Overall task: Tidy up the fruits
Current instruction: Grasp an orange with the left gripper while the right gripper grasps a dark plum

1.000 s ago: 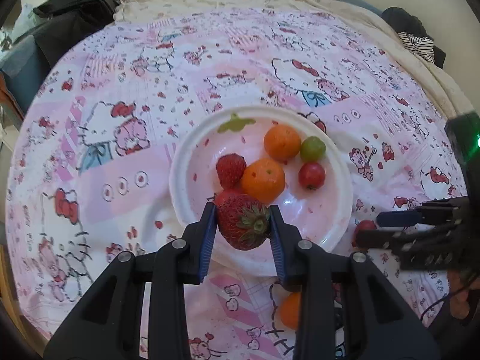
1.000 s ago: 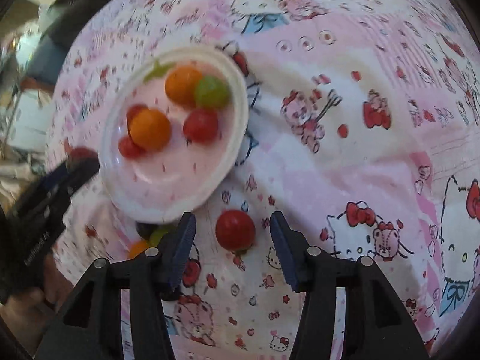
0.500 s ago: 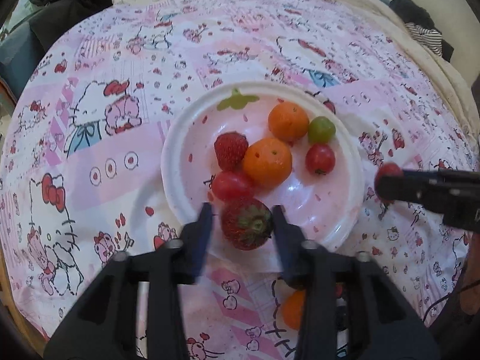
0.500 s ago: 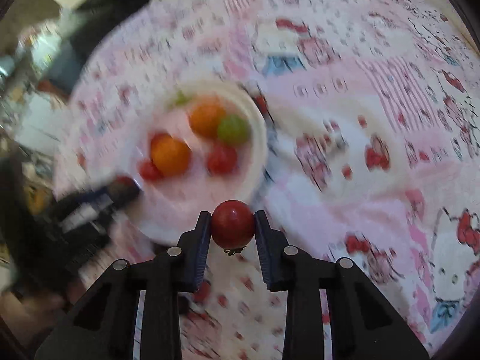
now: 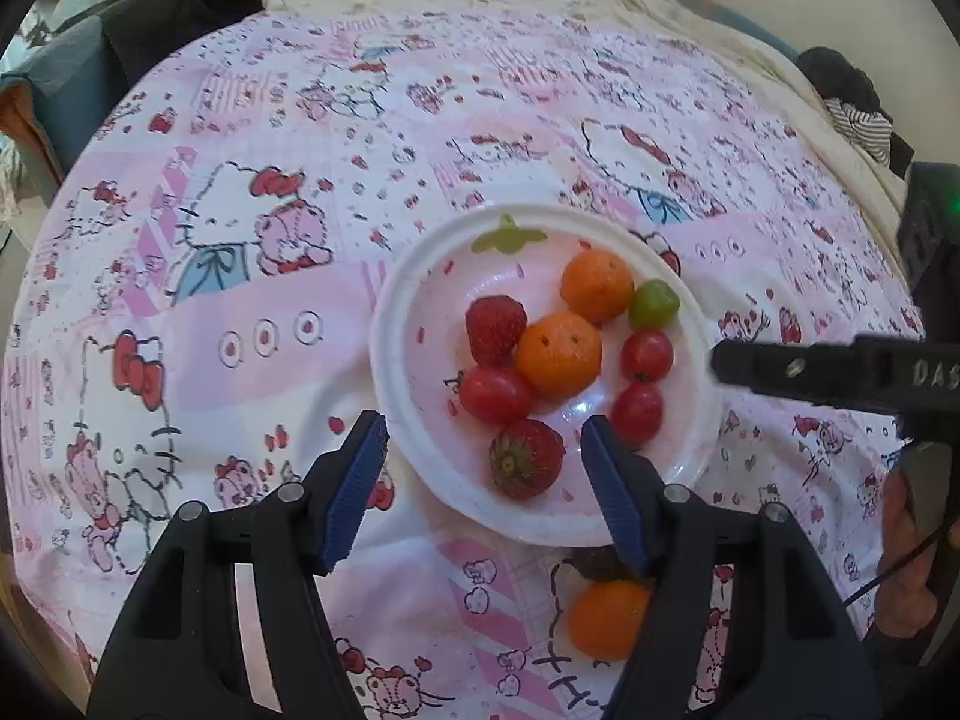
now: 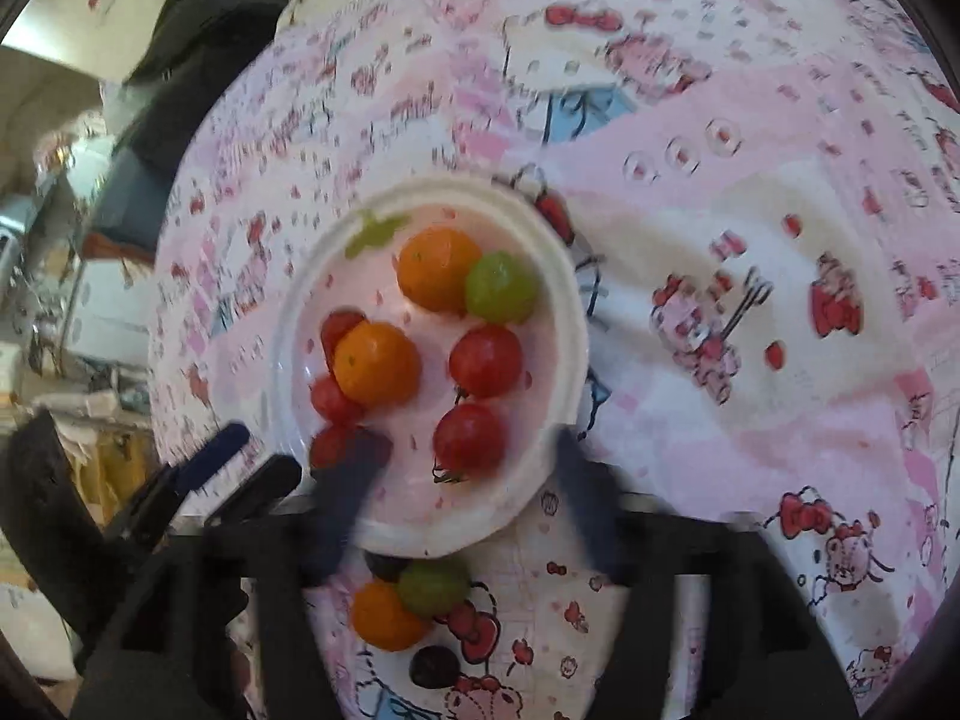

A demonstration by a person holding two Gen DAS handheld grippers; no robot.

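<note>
A white plate (image 5: 396, 396) holds two oranges, a green grape (image 5: 653, 303), three cherry tomatoes and two strawberries. My left gripper (image 5: 483, 441) is open above the plate's near edge, with a strawberry (image 5: 526, 461) lying loose on the plate between its fingers. My right gripper (image 6: 465, 456) is open over the plate (image 6: 558, 324), with a cherry tomato (image 6: 469, 438) lying on the plate between its blurred fingers. The right gripper's finger (image 5: 798, 369) shows at the plate's right side in the left wrist view.
On the Hello Kitty cloth in front of the plate lie an orange (image 6: 384, 615), a green grape (image 6: 433, 587) and two dark fruits (image 6: 433, 666). The same orange (image 5: 606, 618) shows in the left wrist view. Dark clothing (image 5: 180, 6) lies at the far left.
My left gripper opened and let the strawberry down on the plate. My right gripper carried the cherry tomato over the plate and opened, leaving it there.
</note>
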